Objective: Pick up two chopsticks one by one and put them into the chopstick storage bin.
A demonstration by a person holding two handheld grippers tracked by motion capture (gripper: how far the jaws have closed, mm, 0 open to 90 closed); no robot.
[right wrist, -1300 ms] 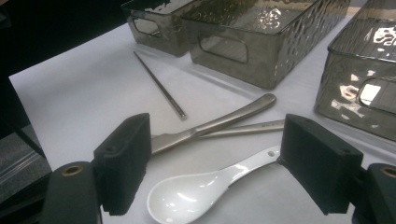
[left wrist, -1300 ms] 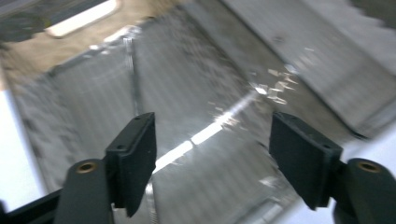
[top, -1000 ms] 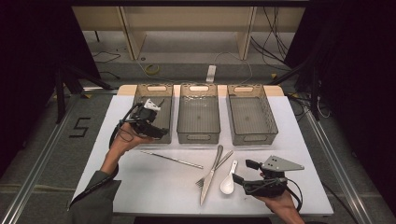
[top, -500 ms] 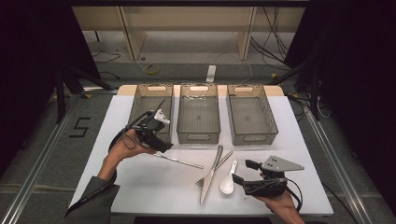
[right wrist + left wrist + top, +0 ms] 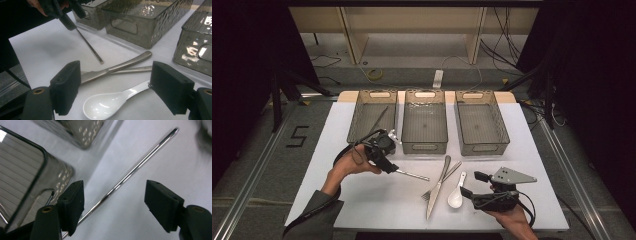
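From the high view, the left gripper [image 5: 387,162] sits just in front of the left bin [image 5: 373,116], tilted down over one end of a thin metal chopstick [image 5: 414,175] that lies flat on the white table [image 5: 362,200]. The chopstick runs from that bin's near corner out toward the middle bin [image 5: 425,120]. A second slim rod [image 5: 381,119] lies inside the left bin. Right of the chopstick lie a knife [image 5: 438,186], a fork [image 5: 443,180] and a white spoon [image 5: 457,192]; beyond them the right gripper [image 5: 472,192] rests low on the table. The right bin [image 5: 481,121] stands beside the middle one. Around the table are a grey floor, dark curtains and a wooden frame behind.

In the left gripper view the jaws stand wide apart, released, with the chopstick [image 5: 130,173] passing between them: a bright, mirror-like round rod, straight and slender, close to the left jaw and touching neither pad that I can tell. The left bin's [image 5: 25,175] dimpled wall is just beside it.

In the right gripper view the jaws are also spread, holding nothing, over the spoon [image 5: 110,103] and knife [image 5: 117,67]. The chopstick [image 5: 90,47] lies farther off, toward the left bin [image 5: 92,15].
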